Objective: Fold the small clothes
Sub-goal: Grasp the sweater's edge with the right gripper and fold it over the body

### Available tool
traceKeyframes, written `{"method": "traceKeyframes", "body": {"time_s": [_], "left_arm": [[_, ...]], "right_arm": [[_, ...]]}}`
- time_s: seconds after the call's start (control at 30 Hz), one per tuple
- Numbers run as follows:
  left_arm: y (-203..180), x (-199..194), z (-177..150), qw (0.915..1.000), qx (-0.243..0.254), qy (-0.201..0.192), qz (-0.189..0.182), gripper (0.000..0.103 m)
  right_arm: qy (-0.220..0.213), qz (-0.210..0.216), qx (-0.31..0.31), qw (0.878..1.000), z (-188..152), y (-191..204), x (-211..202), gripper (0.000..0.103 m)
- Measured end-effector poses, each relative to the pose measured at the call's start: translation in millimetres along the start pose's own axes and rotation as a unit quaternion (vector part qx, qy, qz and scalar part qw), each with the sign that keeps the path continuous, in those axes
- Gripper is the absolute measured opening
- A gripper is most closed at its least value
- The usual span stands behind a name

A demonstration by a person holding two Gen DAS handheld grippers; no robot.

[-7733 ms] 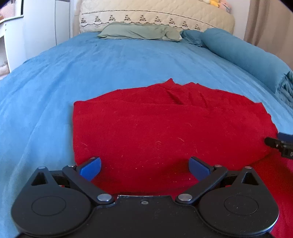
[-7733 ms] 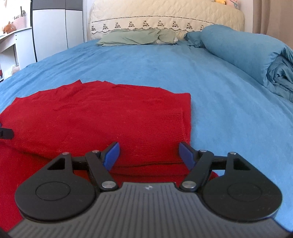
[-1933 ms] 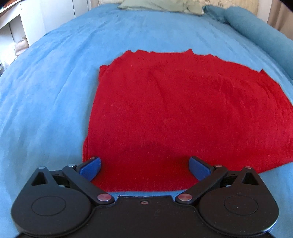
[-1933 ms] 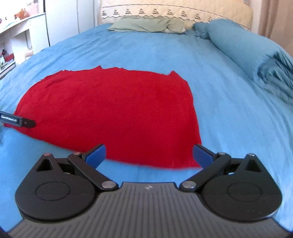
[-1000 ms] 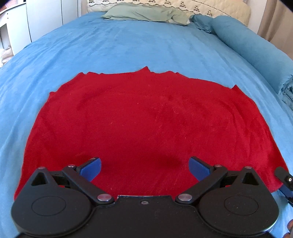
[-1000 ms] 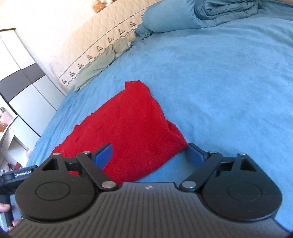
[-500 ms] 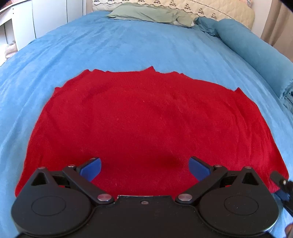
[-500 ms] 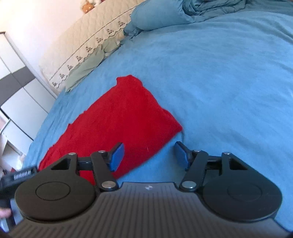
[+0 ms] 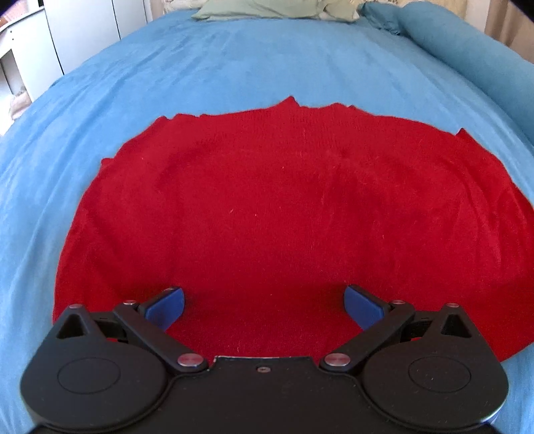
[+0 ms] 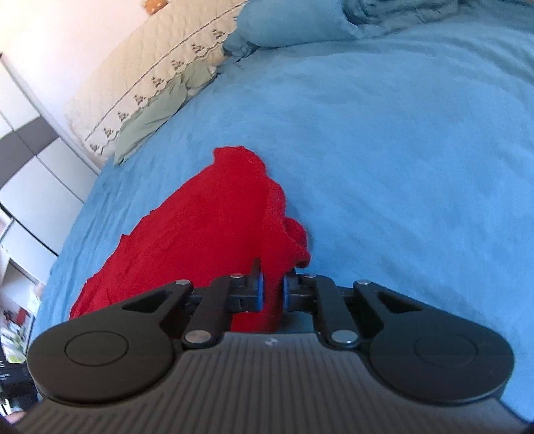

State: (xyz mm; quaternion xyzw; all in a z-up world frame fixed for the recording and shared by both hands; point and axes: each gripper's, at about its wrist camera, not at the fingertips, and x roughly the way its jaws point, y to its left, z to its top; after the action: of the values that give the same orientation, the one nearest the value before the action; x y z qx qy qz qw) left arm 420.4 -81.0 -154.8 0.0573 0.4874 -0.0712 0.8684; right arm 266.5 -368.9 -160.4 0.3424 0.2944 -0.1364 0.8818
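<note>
Bed (image 9: 233, 76) with a blue cover carries the red garment (image 9: 283, 213), which lies spread flat over the near middle of it, wide from left to right, its far edge jagged with a small peak at the centre. In the left wrist view the left tool (image 9: 263, 303) hangs low over the garment's near edge with its jaws wide apart and nothing between them; its blue pads (image 9: 167, 305) sit above the red cloth, and whether they touch it cannot be told. In the right wrist view the right tool (image 10: 273, 292) is at the garment's (image 10: 200, 240) near right corner, its jaws closing on the cloth: the two pads (image 10: 258, 290) press a narrow band of red fabric between them, and the corner bunches up in a rumpled fold just beyond the tips. The rest of the garment trails away to the far left across the bed (image 10: 400, 167). A green pillow (image 9: 267, 8) lies at the far end against a quilted cream headboard (image 10: 150, 66), and a rolled blue duvet (image 9: 474, 56) runs along the far right side. White cupboards (image 9: 83, 30) stand off the left.
</note>
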Motion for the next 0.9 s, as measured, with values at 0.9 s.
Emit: {"method": "traceKeyframes", "body": {"time_s": [0.9], "left_arm": [[237.7,-76.9,-70.4,0.9976,-0.066,-0.013,0.017,0.103]], "right_arm": [[0.152,0.239,-0.348,0.894,-168.8,302.2,59.3,0.02]]}}
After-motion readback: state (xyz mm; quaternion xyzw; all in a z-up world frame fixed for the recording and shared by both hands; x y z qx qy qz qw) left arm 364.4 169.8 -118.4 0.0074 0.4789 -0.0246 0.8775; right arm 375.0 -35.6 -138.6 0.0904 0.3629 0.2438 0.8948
